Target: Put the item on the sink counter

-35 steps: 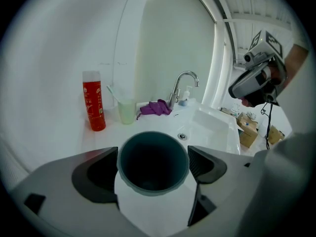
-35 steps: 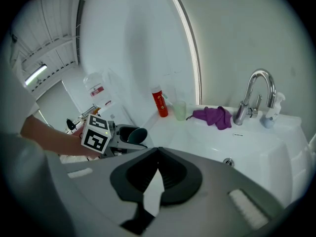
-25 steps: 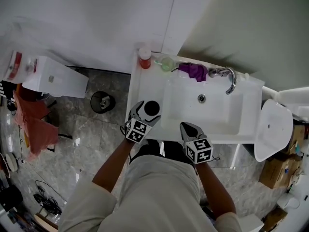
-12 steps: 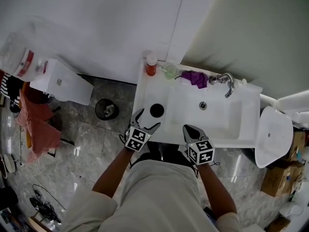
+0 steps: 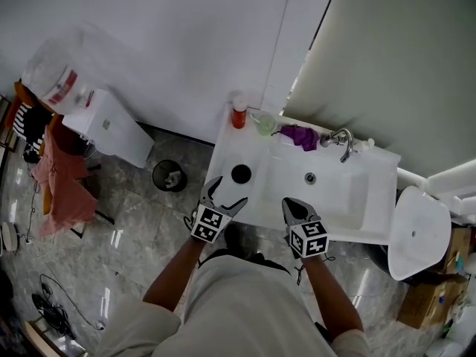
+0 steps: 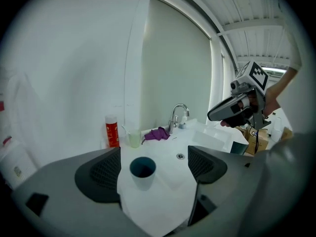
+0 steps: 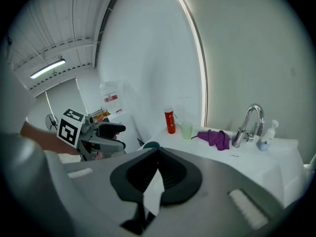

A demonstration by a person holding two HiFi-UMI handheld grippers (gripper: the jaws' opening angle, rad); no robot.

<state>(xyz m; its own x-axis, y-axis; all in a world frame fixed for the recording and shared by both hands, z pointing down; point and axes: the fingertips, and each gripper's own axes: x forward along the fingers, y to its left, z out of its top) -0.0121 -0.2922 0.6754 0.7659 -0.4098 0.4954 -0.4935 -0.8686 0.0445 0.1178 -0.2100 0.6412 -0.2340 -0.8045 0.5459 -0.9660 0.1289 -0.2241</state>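
Left tongs (image 5: 227,192) released, empty, lower centre-left, just short of desk (image 5: 227,151) edge | cup (image 5: 240,173) upright on desk, centre, left of the basin, clear of both jaws | red bottle (image 5: 239,115), purple cloth (image 5: 300,135) along desk's back edge | right tongs (image 5: 290,204) clenched on nothing, lower centre-right, at desk's front edge

Only the rim of the dark cup (image 7: 151,145) shows above the right tongs (image 7: 157,154), and print on the red bottle (image 7: 170,121) is too small to read.
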